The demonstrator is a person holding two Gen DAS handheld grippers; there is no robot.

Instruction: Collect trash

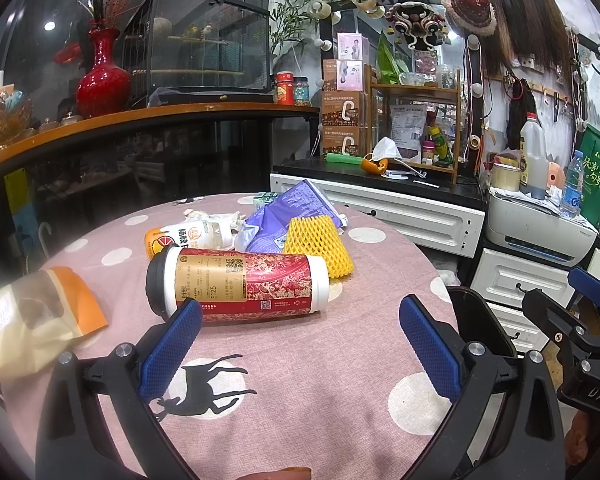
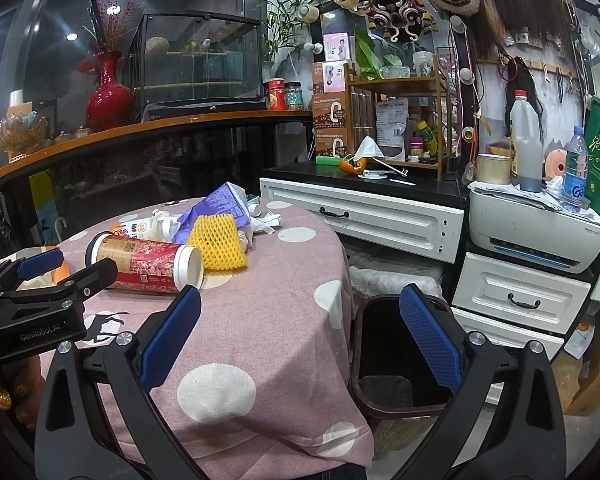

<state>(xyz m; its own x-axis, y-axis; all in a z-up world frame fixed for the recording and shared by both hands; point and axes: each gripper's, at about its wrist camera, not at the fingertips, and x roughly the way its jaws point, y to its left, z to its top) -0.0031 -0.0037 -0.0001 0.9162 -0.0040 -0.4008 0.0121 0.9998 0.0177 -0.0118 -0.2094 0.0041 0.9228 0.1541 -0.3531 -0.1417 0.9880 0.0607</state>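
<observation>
A red and gold cup (image 1: 240, 284) (image 2: 146, 266) with a black lid lies on its side on the pink dotted tablecloth (image 1: 300, 360) (image 2: 260, 320). Behind it sit a yellow foam net (image 1: 318, 248) (image 2: 218, 244), a purple wrapper (image 1: 284, 216) (image 2: 216, 204), a small drink bottle (image 1: 192, 236) (image 2: 148, 228) and crumpled tissue (image 1: 220, 216) (image 2: 268, 222). My left gripper (image 1: 300, 336) is open just in front of the cup, its left pad close to the lid end. My right gripper (image 2: 300, 332) is open over the table's right edge, above a dark bin (image 2: 400, 364).
An orange and cream snack bag (image 1: 32, 320) lies at the table's left. White drawers (image 2: 364, 216), a printer (image 2: 540, 236) with bottles on it and a cluttered shelf stand to the right. A curved counter with a red vase (image 1: 102, 76) runs behind.
</observation>
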